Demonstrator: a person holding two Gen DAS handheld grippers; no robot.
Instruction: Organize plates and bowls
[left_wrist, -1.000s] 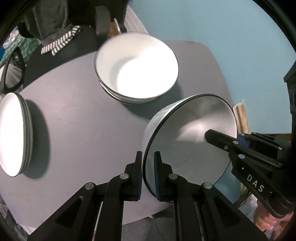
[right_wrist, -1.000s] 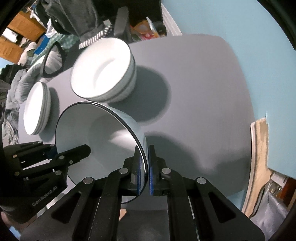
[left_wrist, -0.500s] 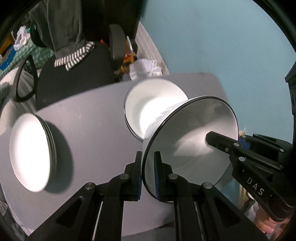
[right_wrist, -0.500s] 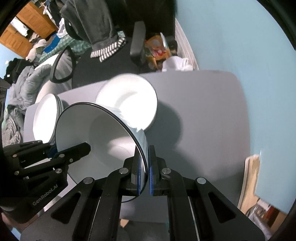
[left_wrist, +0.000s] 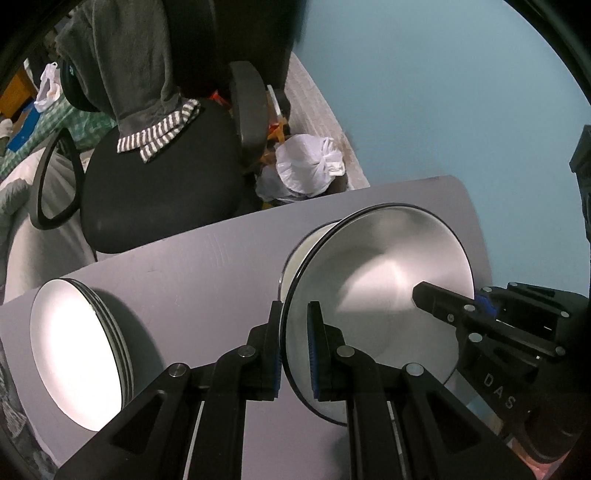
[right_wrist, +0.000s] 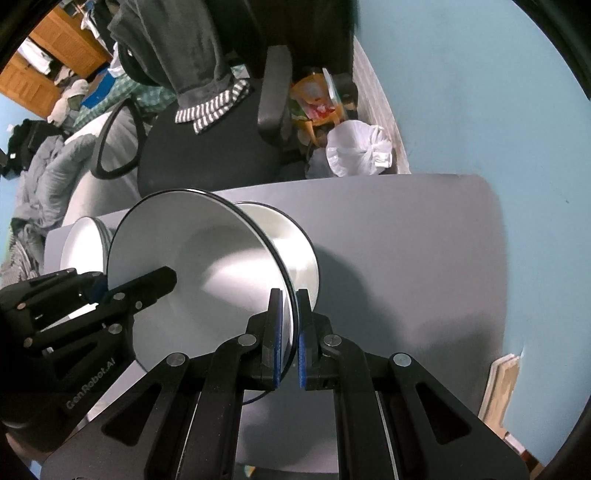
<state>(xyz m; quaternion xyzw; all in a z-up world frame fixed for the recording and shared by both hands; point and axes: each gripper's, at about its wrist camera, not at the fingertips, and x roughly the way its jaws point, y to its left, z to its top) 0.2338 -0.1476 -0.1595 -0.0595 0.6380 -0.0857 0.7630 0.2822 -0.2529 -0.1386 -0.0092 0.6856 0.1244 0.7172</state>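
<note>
A white bowl with a dark rim (left_wrist: 380, 280) (right_wrist: 195, 258) hangs above the grey table (left_wrist: 192, 273) (right_wrist: 406, 240), held from both sides. My left gripper (left_wrist: 294, 314) is shut on its left rim. My right gripper (right_wrist: 288, 299) is shut on its right rim and also shows in the left wrist view as right gripper (left_wrist: 424, 291). Just behind the held bowl sits a stack of white bowls (right_wrist: 295, 240) (left_wrist: 306, 240), mostly hidden by it. A stack of white plates (left_wrist: 74, 358) (right_wrist: 81, 243) rests at the table's left.
A black office chair (left_wrist: 159, 181) (right_wrist: 207, 147) with a grey striped garment stands beyond the table's far edge. A white plastic bag (left_wrist: 310, 166) (right_wrist: 358, 147) lies on the floor by the blue wall. Wooden boards (right_wrist: 502, 391) lean at the right.
Both grippers have carried the bowl away from me across the table, so it now hangs right over the bowl stack. The plate stack has slid nearer in view.
</note>
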